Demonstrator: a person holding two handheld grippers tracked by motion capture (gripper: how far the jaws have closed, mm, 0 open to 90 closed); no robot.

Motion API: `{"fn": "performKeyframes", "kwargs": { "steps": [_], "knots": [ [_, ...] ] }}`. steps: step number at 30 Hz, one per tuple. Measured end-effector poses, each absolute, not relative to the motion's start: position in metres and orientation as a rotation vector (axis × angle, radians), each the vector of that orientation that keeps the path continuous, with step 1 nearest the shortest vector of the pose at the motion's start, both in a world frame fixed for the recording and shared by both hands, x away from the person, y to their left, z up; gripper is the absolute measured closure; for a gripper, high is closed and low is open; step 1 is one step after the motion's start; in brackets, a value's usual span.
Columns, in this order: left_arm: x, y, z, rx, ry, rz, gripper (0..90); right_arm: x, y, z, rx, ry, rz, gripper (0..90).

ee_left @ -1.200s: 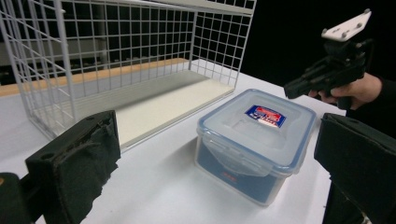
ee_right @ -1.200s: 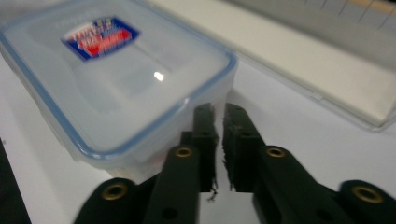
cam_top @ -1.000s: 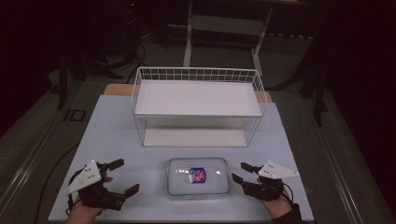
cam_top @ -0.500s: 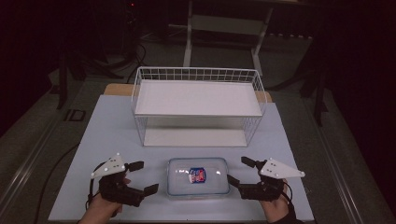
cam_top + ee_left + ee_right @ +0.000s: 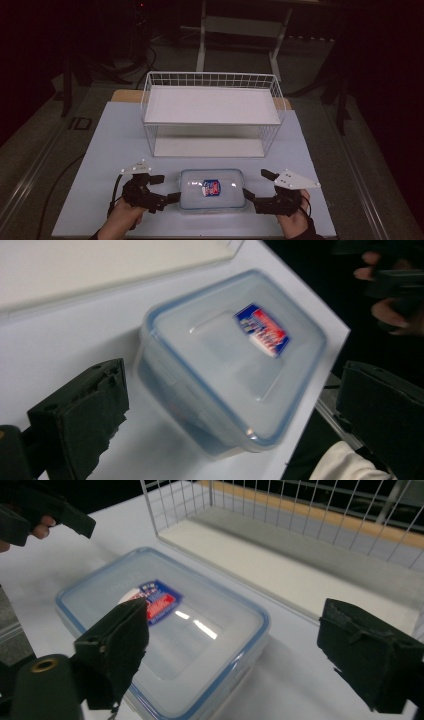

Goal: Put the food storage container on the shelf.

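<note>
A clear plastic container (image 5: 212, 189) with a blue-rimmed lid and a red-and-blue label lies flat near the table's front edge. My left gripper (image 5: 164, 188) is open at its left end, with the lower jaw close to the front-left corner. In the left gripper view the container (image 5: 235, 365) lies between the wide jaws of the left gripper (image 5: 232, 410), untouched. My right gripper (image 5: 256, 184) is open at the right end. Its jaws have just been opening. In the right gripper view the container (image 5: 165, 630) lies ahead of the right gripper (image 5: 250, 650), no pad pressing on it.
A white wire basket shelf (image 5: 212, 80) stands behind the container at mid-table, its wire wall (image 5: 300, 510) close ahead of the right gripper. The table's front edge (image 5: 200, 235) runs just below both hands. Bare table lies to the left and right.
My left gripper has slid right across the table to the container's left end. The right gripper has stayed put and its jaws have spread wider.
</note>
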State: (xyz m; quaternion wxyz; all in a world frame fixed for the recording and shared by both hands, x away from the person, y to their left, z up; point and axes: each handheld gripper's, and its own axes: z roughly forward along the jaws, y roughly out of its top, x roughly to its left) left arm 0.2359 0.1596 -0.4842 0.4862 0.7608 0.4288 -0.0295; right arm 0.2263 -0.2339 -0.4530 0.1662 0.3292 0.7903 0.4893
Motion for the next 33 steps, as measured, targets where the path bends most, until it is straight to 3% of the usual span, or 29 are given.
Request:
{"fn": "performKeyframes", "kwargs": {
  "steps": [9,15,20,23,27,28,33],
  "knots": [
    [0.254,0.157,-0.511,1.816,1.155,-0.289,1.1,0.237,-0.23,-0.473,1.155,2.328,1.428,9.9],
    [0.266,0.158,-0.523,1.74,1.21,-0.433,14.8,0.241,-0.229,-0.478,1.215,2.385,1.444,10.3],
    [0.272,0.159,-0.531,1.702,1.238,-0.539,21.1,0.241,-0.227,-0.477,1.21,2.406,1.442,10.4],
    [0.274,0.16,-0.537,1.687,1.232,-0.603,34.7,0.24,-0.228,-0.476,1.216,2.407,1.446,12.8],
    [0.273,0.161,-0.536,1.677,1.222,-0.612,38.3,0.24,-0.229,-0.475,1.225,2.408,1.446,13.0],
    [0.273,0.164,-0.534,1.666,1.228,-0.603,45.9,0.24,-0.231,-0.476,1.236,2.409,1.449,13.2],
    [0.269,0.164,-0.532,1.667,1.217,-0.583,47.7,0.241,-0.235,-0.48,1.3,2.423,1.491,13.3]
  ]
}}
